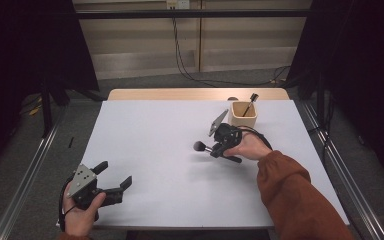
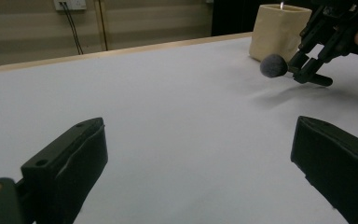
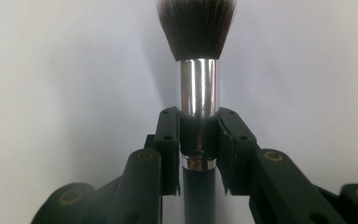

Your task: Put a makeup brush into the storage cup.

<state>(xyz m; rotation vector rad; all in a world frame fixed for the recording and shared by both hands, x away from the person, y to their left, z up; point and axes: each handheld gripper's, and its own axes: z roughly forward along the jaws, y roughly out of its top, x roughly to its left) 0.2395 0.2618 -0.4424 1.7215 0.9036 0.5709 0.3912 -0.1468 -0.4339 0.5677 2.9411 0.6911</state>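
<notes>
While the white table (image 1: 170,165) is carrying everything in the high view, the person's right arm in a rust-coloured sleeve (image 1: 300,200) is reaching in from the lower right, and the hand is holding the right claw (image 1: 219,148) low over the table's right half with its jaws pointing toward the left side of that view. That claw is gripping a makeup brush (image 3: 196,88): in the right gripper view its two black jaws are closing narrowly on the dark handle just below the shiny silver ferrule, pads pressing from both sides, and the dark bristles are fanning out beyond the jaw tips. The brush is lying roughly level, its fluffy head sticking out past the claw and hanging just above the table.

At the near left corner of the table, the left hand is holding the left claw (image 1: 115,177) with its jaws spread wide and nothing between them; the left gripper view is showing bare table between the two pads.

Just behind the right claw, a small beige holder (image 1: 243,114) is standing upright on the table with another brush (image 1: 250,102) leaning inside it.

No readable writing or brand mark is showing on the claws, the brushes or the holder.
</notes>
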